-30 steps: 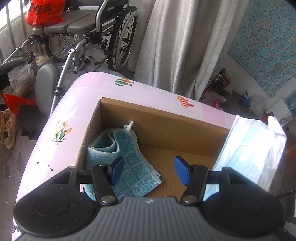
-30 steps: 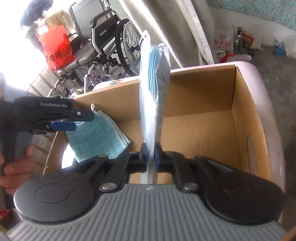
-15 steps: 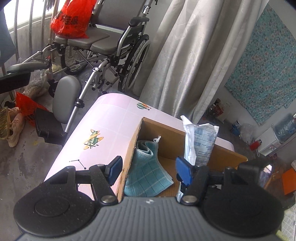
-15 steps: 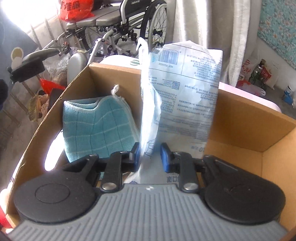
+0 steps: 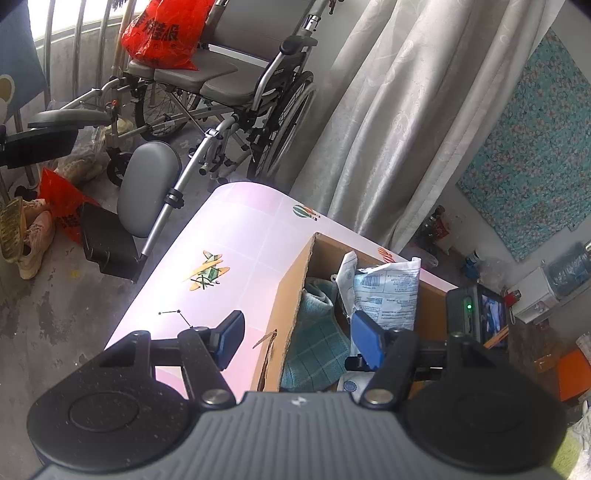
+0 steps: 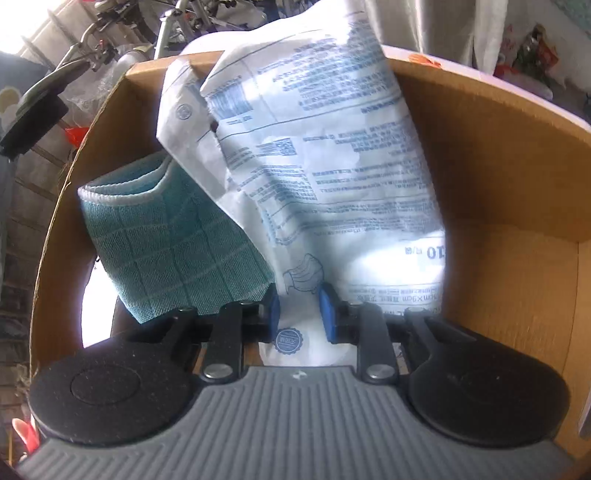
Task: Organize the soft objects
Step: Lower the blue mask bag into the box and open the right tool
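A white plastic pack of face masks [image 6: 317, 155] stands upright inside the cardboard box [image 6: 491, 155], leaning on the folded teal cloth [image 6: 177, 251] at the box's left end. My right gripper [image 6: 298, 314] is low in the box with its blue pads parted on either side of the pack's bottom edge, not pinching it. My left gripper [image 5: 297, 338] is open and empty, hovering above the box's left wall [image 5: 291, 295]. The pack [image 5: 388, 291] and the cloth [image 5: 317, 332] also show in the left wrist view.
The box sits on a pink table [image 5: 229, 266] with cartoon prints. A wheelchair [image 5: 221, 96] with a red bag [image 5: 162, 33] stands beyond the table, next to grey curtains [image 5: 388, 122]. Shoes and clutter lie on the floor at left.
My right gripper has lowered the mask pack into the box and its pads have spread apart. My left gripper has pulled back and to the left, off the box.
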The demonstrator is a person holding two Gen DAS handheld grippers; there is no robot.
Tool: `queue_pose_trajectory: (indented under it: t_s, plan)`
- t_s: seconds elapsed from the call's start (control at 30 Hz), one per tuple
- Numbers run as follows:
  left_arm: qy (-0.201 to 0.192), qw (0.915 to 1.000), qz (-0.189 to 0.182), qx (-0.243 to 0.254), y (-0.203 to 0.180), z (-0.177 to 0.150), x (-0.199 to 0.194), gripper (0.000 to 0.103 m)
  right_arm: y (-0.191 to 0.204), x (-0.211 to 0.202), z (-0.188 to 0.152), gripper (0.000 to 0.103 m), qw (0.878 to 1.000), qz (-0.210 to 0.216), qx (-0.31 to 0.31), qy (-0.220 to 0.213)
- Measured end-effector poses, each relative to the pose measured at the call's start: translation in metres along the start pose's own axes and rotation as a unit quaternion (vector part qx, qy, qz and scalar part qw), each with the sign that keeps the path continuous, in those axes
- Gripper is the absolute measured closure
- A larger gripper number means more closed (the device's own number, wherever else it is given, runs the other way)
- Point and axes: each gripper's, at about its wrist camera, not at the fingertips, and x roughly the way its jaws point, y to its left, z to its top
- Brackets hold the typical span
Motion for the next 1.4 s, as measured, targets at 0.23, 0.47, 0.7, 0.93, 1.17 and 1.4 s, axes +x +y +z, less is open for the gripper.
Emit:
queue_pose_trajectory:
  t_s: [0.23, 0.47, 0.7, 0.93, 1.17, 1.4]
  plan:
    - [-0.004, 1.0000, -0.004, 0.000, 0.003, -0.001, -0.001, 0.038, 0.012, -0.010, -0.011, 0.083, 0.993, -0.070, -0.092, 0.022]
    - [0.003, 1.0000, -0.006, -0.006, 0.008, -0.003, 0.004, 0.038, 0.026, -0.009, -0.035, 0.083, 0.953, -0.134, -0.263, 0.068]
    - [0.003, 1.0000, -0.003, -0.008, 0.011, -0.002, 0.004, 0.038, 0.026, -0.012, -0.039, 0.083, 0.918, -0.202, -0.333, 0.077]
    - [0.006, 1.0000, -0.003, -0.005, 0.009, -0.003, 0.004, 0.038, 0.017, -0.021, -0.059, 0.058, 0.916, -0.224, -0.331, 0.040]
    - [0.001, 1.0000, 0.000, 0.002, -0.001, -0.006, -0.013, 0.037, 0.021, -0.091, -0.086, 0.021, 0.925, -0.189, -0.326, -0.045]
    - [-0.035, 0.9990, -0.017, 0.024, -0.029, -0.012, -0.069, 0.030, 0.004, -0.194, -0.101, 0.019, 0.946, -0.084, -0.260, -0.174]
